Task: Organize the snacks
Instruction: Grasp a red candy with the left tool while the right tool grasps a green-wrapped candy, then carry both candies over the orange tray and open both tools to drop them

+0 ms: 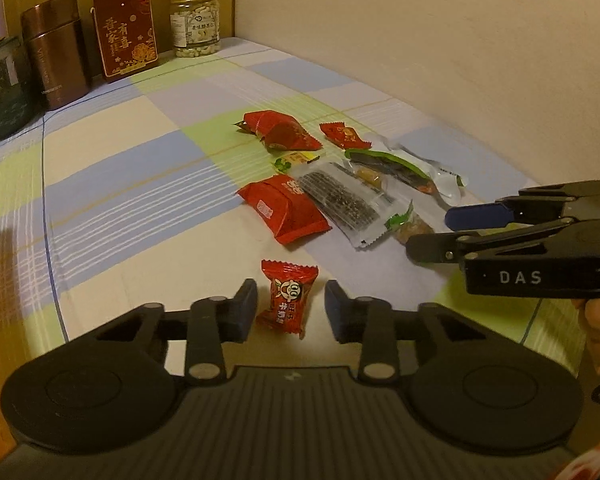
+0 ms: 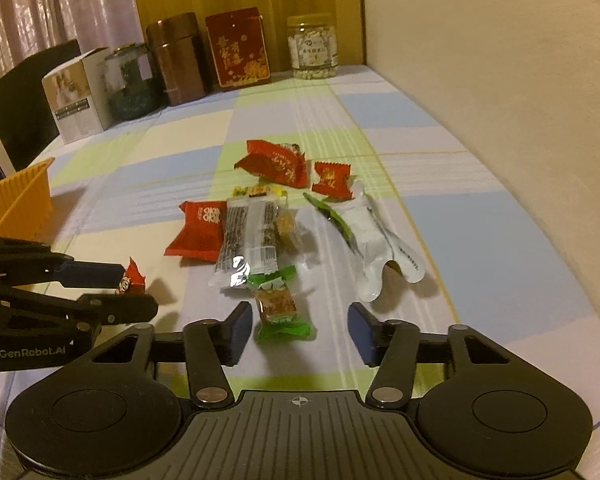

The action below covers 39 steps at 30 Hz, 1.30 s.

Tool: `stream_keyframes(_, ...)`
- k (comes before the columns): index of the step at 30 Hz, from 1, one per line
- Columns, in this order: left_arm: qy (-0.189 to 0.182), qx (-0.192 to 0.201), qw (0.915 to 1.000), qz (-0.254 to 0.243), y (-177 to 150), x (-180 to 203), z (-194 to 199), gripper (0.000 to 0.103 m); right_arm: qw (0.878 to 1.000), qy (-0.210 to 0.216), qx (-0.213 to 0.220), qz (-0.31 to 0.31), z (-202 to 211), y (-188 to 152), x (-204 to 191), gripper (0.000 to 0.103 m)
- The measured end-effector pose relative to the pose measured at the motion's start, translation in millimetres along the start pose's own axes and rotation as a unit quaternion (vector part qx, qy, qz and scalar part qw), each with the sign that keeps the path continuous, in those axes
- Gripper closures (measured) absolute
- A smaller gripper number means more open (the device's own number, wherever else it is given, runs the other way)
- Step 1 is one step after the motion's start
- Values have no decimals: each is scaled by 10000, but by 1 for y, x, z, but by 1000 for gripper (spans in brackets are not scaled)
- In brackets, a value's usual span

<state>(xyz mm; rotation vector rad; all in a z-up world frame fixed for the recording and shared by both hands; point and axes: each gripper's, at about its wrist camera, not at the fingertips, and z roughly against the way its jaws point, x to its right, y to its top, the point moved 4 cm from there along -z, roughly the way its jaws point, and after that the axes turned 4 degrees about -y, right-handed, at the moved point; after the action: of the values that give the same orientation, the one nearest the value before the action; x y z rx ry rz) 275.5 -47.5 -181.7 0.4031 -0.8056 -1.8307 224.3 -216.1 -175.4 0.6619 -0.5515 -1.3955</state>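
My left gripper (image 1: 290, 308) is open, its jaws on either side of a small red candy (image 1: 286, 298) lying on the checked tablecloth (image 1: 120, 184); the candy also shows in the right wrist view (image 2: 132, 278). My right gripper (image 2: 300, 330) is open around a green-ended snack bar (image 2: 280, 308), partly seen in the left wrist view (image 1: 410, 226). Beyond lie a red packet (image 2: 202, 230), a clear sesame bar packet (image 2: 246, 240), a green and white pouch (image 2: 374, 240), and more red packets (image 2: 278, 162).
An orange basket (image 2: 18, 200) stands at the left. Along the back are a brown canister (image 2: 178, 60), a red box (image 2: 240, 46), a nut jar (image 2: 312, 46), a dark jar (image 2: 130, 80) and a white box (image 2: 76, 96). A wall (image 2: 500, 80) runs along the right.
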Motion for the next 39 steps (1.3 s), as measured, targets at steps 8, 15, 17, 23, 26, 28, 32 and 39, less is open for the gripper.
stream_keyframes(8,5,-62,9998,163,-1,-3,3,86,9998,-2,23,194,-3,2,-9,74)
stream_keyframes(15,82,-15,9994,331,2,-4,25,86,9999,-140,-33,33,13,6,-6,77)
stream_keyframes(17,108,4,9992,386,3,-4,33,86,9999,-158,-12,4,22,9,-8,77)
stream_keyframes(23,191,146,9981,568,8,-4,69,86,9999,-131,106,-24,55,22,-20,77)
stream_keyframes(26,278,233,9972,651,10,-6,90,86,9997,-46,215,78,75,31,-33,77)
stream_keyframes(28,329,294,9965,712,11,-9,104,86,9995,16,285,136,87,37,-43,77)
stream_keyframes(32,463,413,9946,834,11,-18,133,86,9987,158,425,229,107,49,-66,77)
stream_keyframes(39,844,505,9896,1051,0,-45,183,86,9963,495,554,437,125,67,-116,77)
